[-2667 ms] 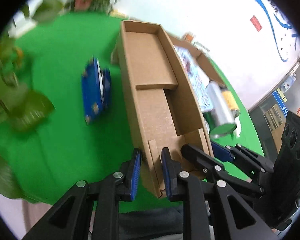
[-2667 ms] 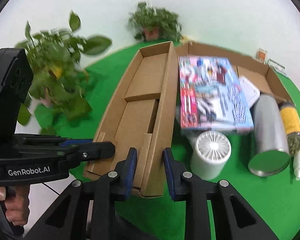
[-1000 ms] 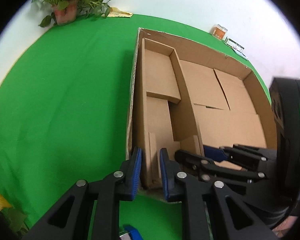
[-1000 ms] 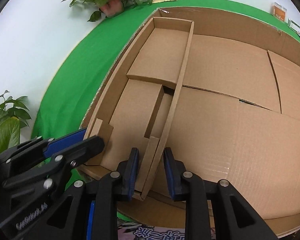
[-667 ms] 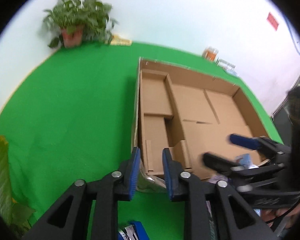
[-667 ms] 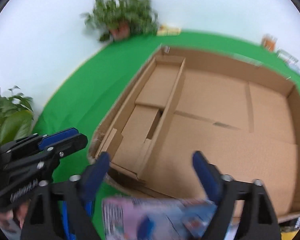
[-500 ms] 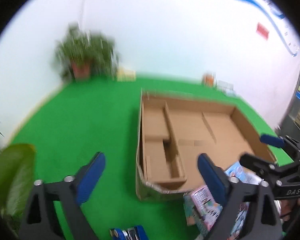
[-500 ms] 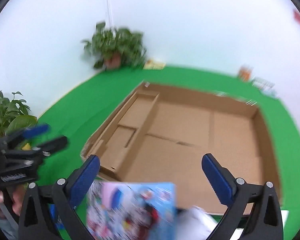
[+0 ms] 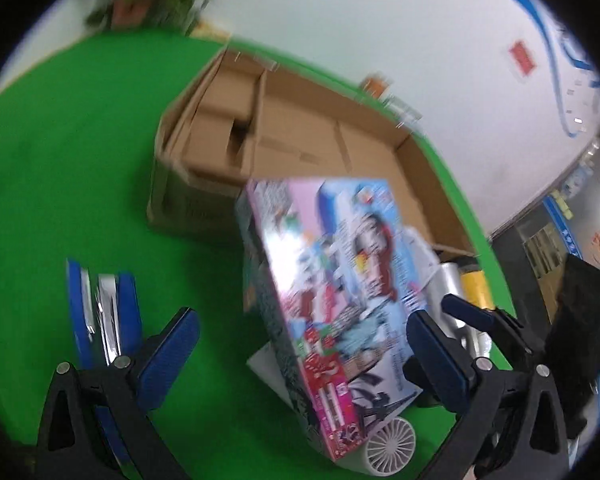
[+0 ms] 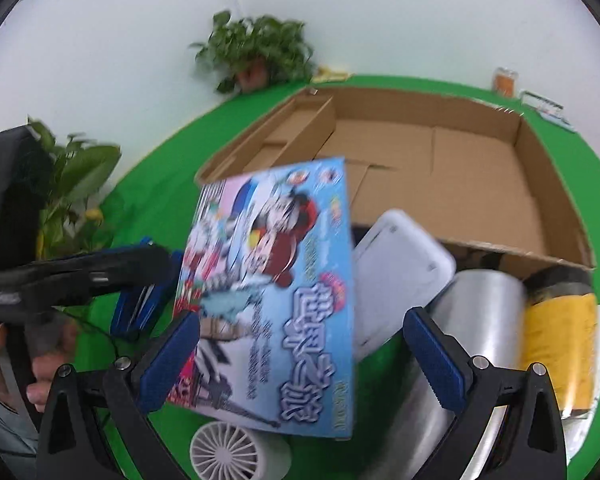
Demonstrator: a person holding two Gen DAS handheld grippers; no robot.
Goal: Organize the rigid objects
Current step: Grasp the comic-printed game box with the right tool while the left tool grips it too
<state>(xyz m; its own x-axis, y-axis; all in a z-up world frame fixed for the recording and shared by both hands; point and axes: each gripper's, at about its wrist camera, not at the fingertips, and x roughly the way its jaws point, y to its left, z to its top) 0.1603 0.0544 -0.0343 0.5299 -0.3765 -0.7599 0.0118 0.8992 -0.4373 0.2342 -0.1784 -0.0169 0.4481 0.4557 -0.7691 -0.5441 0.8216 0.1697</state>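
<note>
Currently both grippers stand released, jaws spread wide after just opening, and neither presses on anything. The left gripper (image 9: 300,354) has its blue pads on either side of the colourful printed cardboard game box (image 9: 332,300), which lies tilted between and ahead of them; no contact with either pad is visible. The right gripper (image 10: 302,354) frames the same game box (image 10: 276,288) from the other side, again with a clear gap at each pad.

Beyond the game box, ahead of both grippers, sits the large open brown cardboard tray (image 10: 520,148) on the green surface (image 9: 60,160). A narrower brown cardboard insert (image 9: 220,120) occupies the tray's left part. The rest of the tray's floor shows bare.

Below the near end of the game box lies a white round fan with radial grille (image 10: 224,454). To the right of the right gripper lie a white rounded plastic case (image 10: 404,272), a silver metal cylinder (image 10: 480,308) and a yellow-labelled jar with dark lid (image 10: 560,320), side by side just in front of the tray's near wall. Left of the left gripper lies a blue and silver object (image 9: 100,308), too blurred to identify. A hand (image 10: 40,344) holds the left gripper's handle.
</note>
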